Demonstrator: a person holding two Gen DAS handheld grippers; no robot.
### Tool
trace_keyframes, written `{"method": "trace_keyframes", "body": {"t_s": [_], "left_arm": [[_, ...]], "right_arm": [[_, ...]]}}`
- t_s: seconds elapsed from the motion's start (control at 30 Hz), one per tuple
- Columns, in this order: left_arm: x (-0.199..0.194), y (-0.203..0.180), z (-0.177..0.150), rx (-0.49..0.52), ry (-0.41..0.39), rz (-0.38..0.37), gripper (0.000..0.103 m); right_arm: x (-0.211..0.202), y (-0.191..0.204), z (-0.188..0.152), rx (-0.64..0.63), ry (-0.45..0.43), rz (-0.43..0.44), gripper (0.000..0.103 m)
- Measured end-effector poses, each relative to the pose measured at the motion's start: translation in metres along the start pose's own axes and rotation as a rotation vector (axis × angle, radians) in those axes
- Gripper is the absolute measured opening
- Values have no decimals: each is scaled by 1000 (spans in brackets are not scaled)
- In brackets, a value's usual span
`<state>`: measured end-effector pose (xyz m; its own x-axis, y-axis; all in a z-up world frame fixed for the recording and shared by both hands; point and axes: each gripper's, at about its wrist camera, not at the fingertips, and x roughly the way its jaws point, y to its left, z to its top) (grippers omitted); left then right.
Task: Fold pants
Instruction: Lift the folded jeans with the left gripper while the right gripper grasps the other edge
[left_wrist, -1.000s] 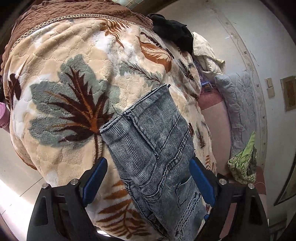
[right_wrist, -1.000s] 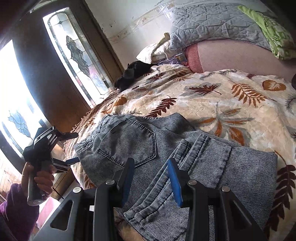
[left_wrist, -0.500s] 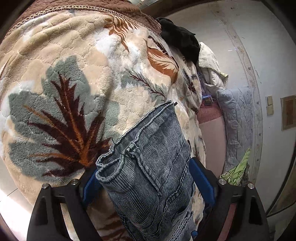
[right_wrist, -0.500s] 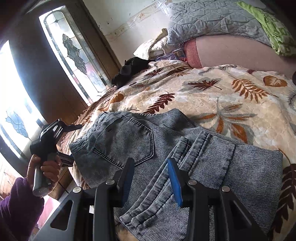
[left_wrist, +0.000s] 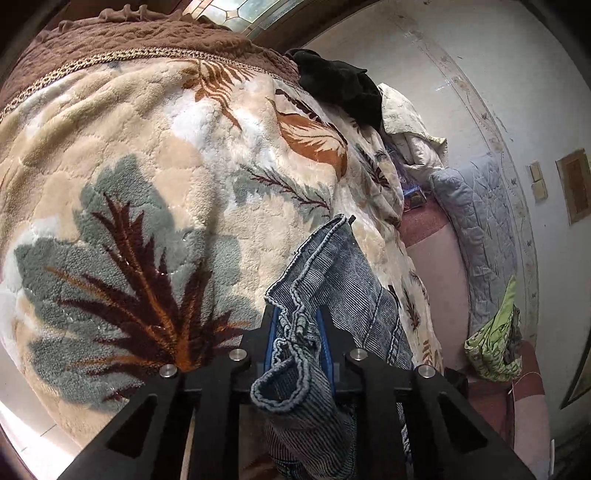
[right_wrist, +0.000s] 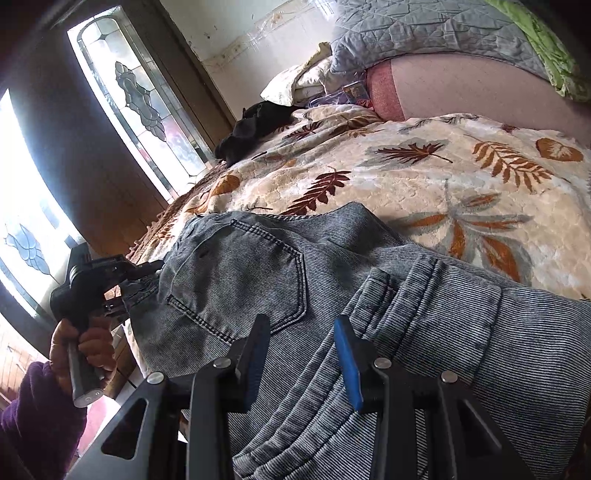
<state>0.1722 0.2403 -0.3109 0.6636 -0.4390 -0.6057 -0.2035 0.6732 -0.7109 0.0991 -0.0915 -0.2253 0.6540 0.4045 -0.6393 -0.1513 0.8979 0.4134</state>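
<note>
Grey-blue jeans (right_wrist: 258, 266) lie folded on the leaf-print blanket (right_wrist: 443, 166), back pocket up, with the legs doubled over at the right. In the left wrist view my left gripper (left_wrist: 297, 317) has its jaws closing, and both blue pads press on a bunched edge of the jeans (left_wrist: 351, 280) at the waistband. The right wrist view shows that same left gripper (right_wrist: 144, 273) at the jeans' left end, held by a hand (right_wrist: 81, 343). My right gripper (right_wrist: 301, 332) hovers low over the folded legs, jaws narrowing. Denim lies under the gap and the pads stand apart from it.
A black garment (right_wrist: 255, 125) lies at the far side of the bed. Pillows and a grey quilted cushion (right_wrist: 424, 33) sit by the wall, with a green cloth (left_wrist: 495, 336) on them. A stained-glass door (right_wrist: 140, 96) stands to the left.
The left jaws went from wide around the waistband edge to clamped on it, bunching the denim. The right gripper dropped closer to the folded legs and its jaws narrowed a little.
</note>
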Motion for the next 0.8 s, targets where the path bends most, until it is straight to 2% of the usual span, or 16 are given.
{"method": "trace_keyframes", "body": {"t_s": [0.03, 0.23, 0.4, 0.57, 0.7, 0.8], "left_arm": [[-3, -7, 0, 32, -8, 8, 18], [-27, -54, -2, 175, -54, 3, 16], [-45, -98, -14, 278, -81, -17, 15], [-61, -147, -35, 382, -86, -62, 15], [-69, -182, -63, 484, -69, -81, 15], [-71, -200, -81, 520, -49, -111, 15]], "right_arm": [[3, 3, 2, -5, 8, 8, 27], [28, 22, 15, -9, 35, 68, 27], [41, 19, 18, 26, 74, 102, 27], [68, 13, 17, 96, 209, 155, 28], [70, 10, 17, 110, 218, 170, 28], [56, 0, 18, 154, 210, 190, 28]]}}
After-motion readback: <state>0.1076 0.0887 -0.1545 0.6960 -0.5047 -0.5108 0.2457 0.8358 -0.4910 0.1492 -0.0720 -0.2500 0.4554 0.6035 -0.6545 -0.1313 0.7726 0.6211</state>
